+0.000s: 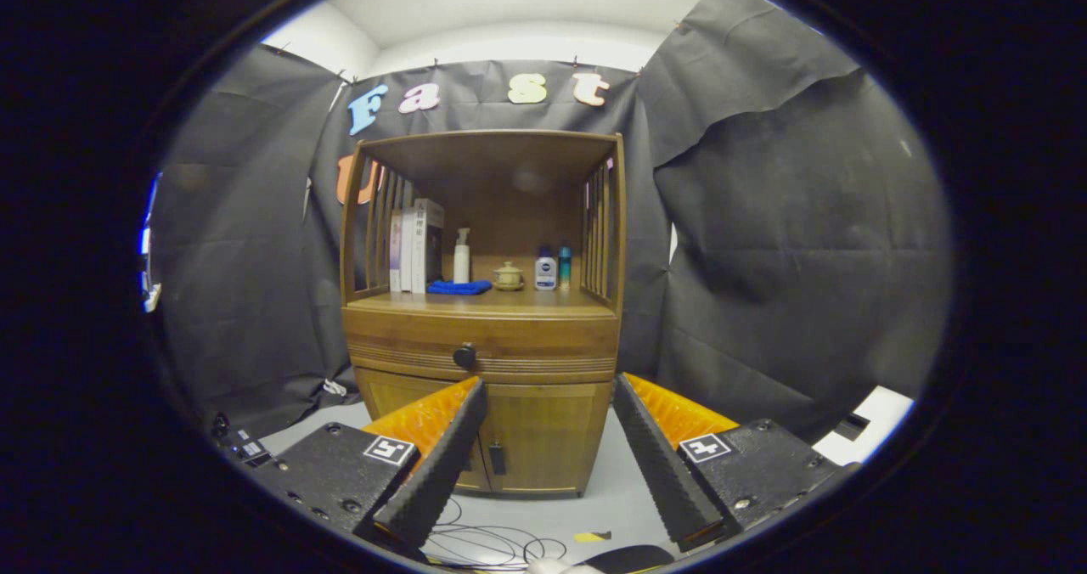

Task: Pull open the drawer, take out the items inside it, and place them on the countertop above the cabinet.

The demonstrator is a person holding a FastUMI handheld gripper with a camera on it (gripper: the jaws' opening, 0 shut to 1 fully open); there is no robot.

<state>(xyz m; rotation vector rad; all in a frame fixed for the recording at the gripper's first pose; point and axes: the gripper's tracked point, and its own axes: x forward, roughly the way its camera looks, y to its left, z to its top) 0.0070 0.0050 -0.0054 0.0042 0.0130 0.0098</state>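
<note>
Jaws stand wide apart, holding nothing; the gripper (548, 387) is well short of the cabinet (481, 362) and points at its lower doors. Between the two fingers (442, 459) the double doors (526, 438) are seen closed.

Drawer (481, 346): shut, set directly under the countertop, with a dark round knob (464, 356) at its front, slightly left of centre. The knob sits just beyond and above the left fingertip, not touched. Contents of the drawer cannot be seen.

Countertop (543, 302): a wooden shelf bay with slatted sides and a roof over it. At the far left stand upright books (415, 247). Beside them, a white pump bottle (461, 257) with a blue cloth (459, 287) lying at its foot. At centre, a small lidded pot (509, 276). To the right, a white-and-blue bottle (545, 270) and, just beside it, a slim teal bottle (565, 267).

Floor (611, 493): grey, with loose cables (492, 544) lying near, ahead of the fingers, and a small yellow scrap (592, 537) to their right. Black cloth (798, 243) hangs behind and to both sides of the cabinet.
</note>
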